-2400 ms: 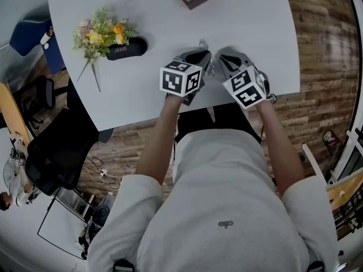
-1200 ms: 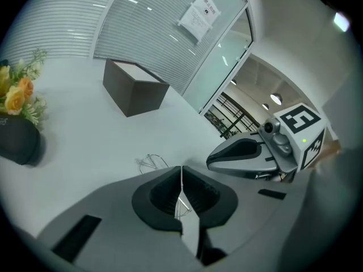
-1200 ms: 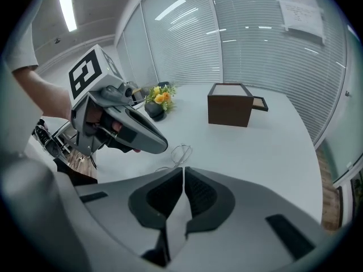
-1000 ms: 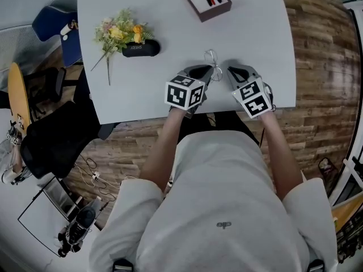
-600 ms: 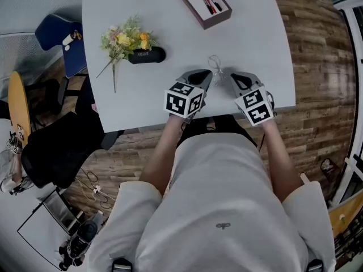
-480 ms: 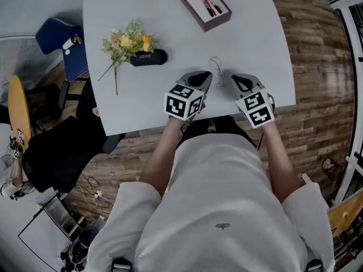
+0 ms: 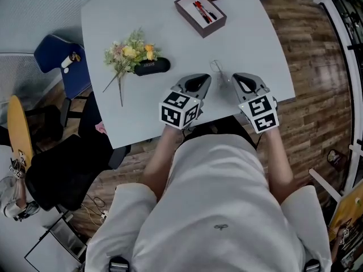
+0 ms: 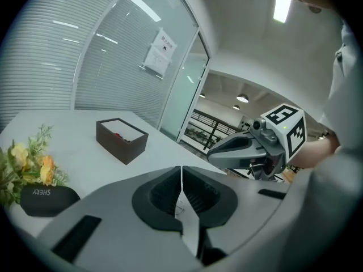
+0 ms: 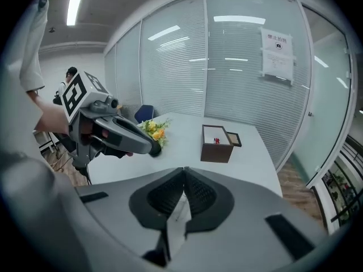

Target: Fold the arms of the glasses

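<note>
White table [image 7: 170, 33], rounded top, wood floor around it. Left gripper [image 7: 199, 83] and right gripper [image 7: 243, 81] sit side by side over the near edge, a gap between them. The jaws of each are pressed together with nothing pinched. Flower bunch [image 7: 127, 50] at 10 o'clock from the left gripper, a black case [image 7: 152, 66] against its stems. Brown box [image 7: 199, 13] holding pens at 12 o'clock, far side. Glasses [image 7: 218, 71] on the table in the gap between the two gripper tips, slightly toward 12 o'clock. Arms too small to read.
</note>
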Demonstrator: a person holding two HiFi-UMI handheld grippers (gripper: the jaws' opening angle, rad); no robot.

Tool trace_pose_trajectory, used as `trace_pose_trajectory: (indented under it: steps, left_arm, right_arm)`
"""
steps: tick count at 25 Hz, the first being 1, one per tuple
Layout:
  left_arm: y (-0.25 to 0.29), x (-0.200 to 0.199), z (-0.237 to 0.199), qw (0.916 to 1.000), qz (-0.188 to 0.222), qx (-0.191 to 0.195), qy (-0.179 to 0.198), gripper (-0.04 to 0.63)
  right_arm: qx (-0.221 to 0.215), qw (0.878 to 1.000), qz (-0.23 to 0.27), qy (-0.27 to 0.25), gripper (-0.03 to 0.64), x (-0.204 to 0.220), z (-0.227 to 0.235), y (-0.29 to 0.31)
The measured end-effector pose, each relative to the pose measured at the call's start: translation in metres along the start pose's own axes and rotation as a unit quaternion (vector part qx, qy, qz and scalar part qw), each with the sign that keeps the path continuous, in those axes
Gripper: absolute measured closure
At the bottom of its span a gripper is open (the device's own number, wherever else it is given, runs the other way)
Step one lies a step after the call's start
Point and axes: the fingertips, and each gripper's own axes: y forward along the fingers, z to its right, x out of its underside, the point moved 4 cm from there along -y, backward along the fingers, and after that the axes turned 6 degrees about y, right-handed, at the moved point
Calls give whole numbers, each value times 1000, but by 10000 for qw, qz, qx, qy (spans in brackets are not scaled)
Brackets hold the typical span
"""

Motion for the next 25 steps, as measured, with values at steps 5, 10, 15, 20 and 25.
trace_pose_trajectory:
  steps: [5, 10, 15, 20, 25]
  left_arm:
    - [-19, -17, 1, 9993, 266, 74, 260, 571]
    - [-37, -34, 4, 9972, 484, 119, 550, 569]
    - [-47, -48, 7, 9954, 647, 134, 688, 569]
    - [-58, -57, 10, 9941, 756, 150, 763, 569]
    - [-68, -62, 12, 9930, 843, 163, 811, 569]
  right_arm:
    - [208, 9989, 397, 120, 609, -18, -6, -16]
    - [293, 9967, 725, 208, 611, -31, -14, -34]
    - [282, 9937, 1014, 382, 611, -39, -19, -49]
    - [281, 9893, 1337, 520, 612, -48, -27, -66]
    - [318, 9849, 1545, 717, 614, -51, -30, -77]
